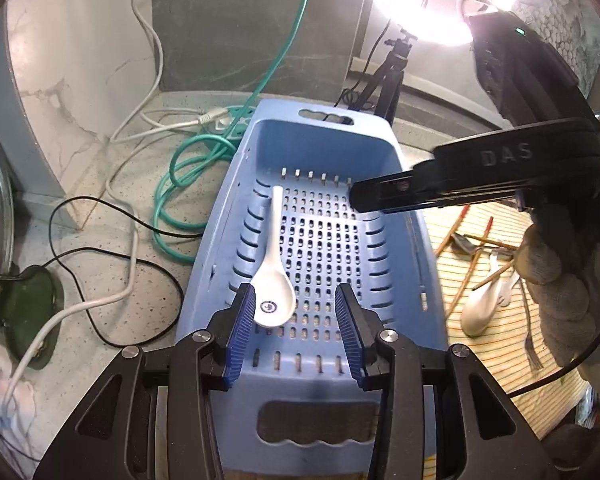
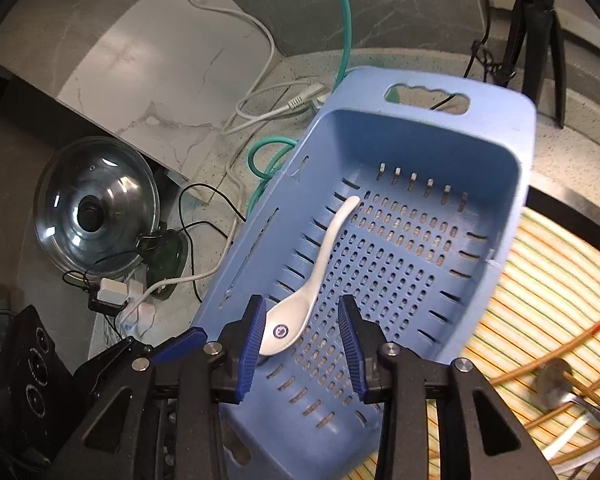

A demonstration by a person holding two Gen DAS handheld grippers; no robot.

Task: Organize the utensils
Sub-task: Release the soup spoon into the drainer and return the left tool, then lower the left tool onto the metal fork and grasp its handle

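- Here, a speckled stone countertop (image 1: pixel 112 216) carries a long, pale blue perforated plastic basket (image 1: pixel 384 184) with handle slots in both ends; cables lie along its left side.
- A striped bamboo mat (image 1: pixel 480 344) lies against the basket's right side, holding a loose heap of chopsticks (image 1: pixel 456 232), a white spoon (image 1: pixel 480 304) and a metal fork (image 1: pixel 534 344).
- A round glass pot lid (image 2: pixel 96 204) leans at the countertop's left edge.
- The left gripper (image 1: pixel 296 312) hangs over the basket's near end, fingers spread, holding nothing.
- The right gripper (image 2: pixel 302 334) is likewise spread and empty above the basket.
- A white ceramic soup spoon (image 1: pixel 274 272) lies on the basket floor along its left wall, bowl towards the near end.
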